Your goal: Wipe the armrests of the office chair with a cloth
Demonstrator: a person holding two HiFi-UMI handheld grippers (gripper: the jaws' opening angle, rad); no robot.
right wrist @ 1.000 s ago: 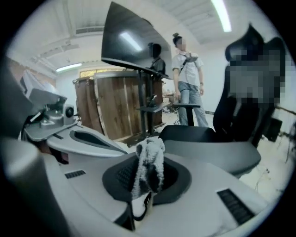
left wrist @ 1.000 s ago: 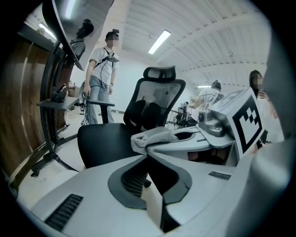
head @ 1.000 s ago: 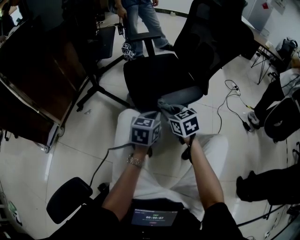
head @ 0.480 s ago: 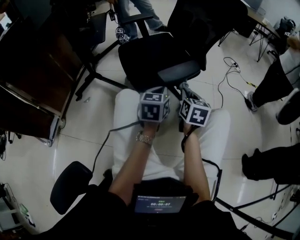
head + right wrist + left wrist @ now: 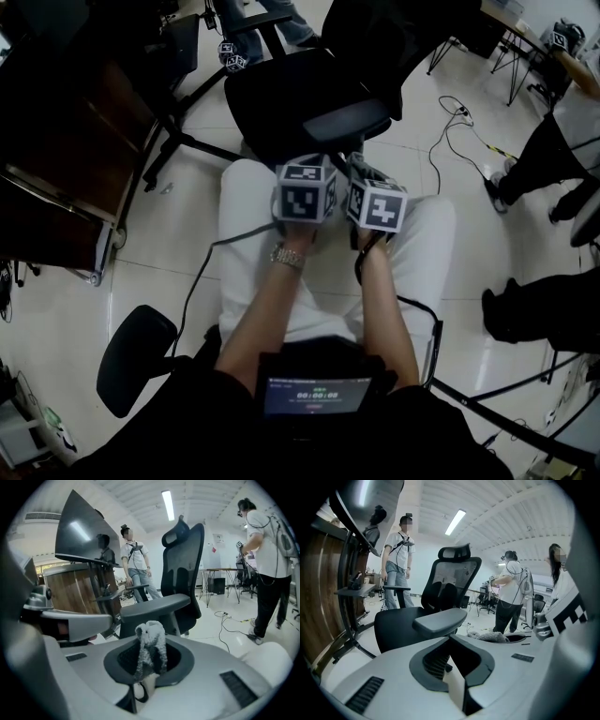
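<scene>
The black office chair (image 5: 291, 98) stands in front of my knees, its near armrest (image 5: 342, 120) a grey pad just ahead of both grippers, its far armrest (image 5: 246, 21) beyond the seat. My right gripper (image 5: 363, 176) is shut on a grey fluffy cloth (image 5: 151, 645), which sticks up from the jaws short of the near armrest (image 5: 157, 605) without touching it. My left gripper (image 5: 314, 161) hovers beside it over my lap, shut with nothing held. In the left gripper view the near armrest (image 5: 439, 620) lies straight ahead and the cloth (image 5: 490, 635) shows to the right.
A wooden desk (image 5: 56, 178) fills the left side. A person (image 5: 396, 569) stands behind the chair, and others stand or sit at the right (image 5: 553, 141). A cable (image 5: 450, 131) trails on the floor to the right. A black stool seat (image 5: 136, 361) sits at my lower left.
Both grippers have drawn back from the near armrest toward my lap. The cloth came off the armrest with the right gripper. The chair now sits higher in the head view.
</scene>
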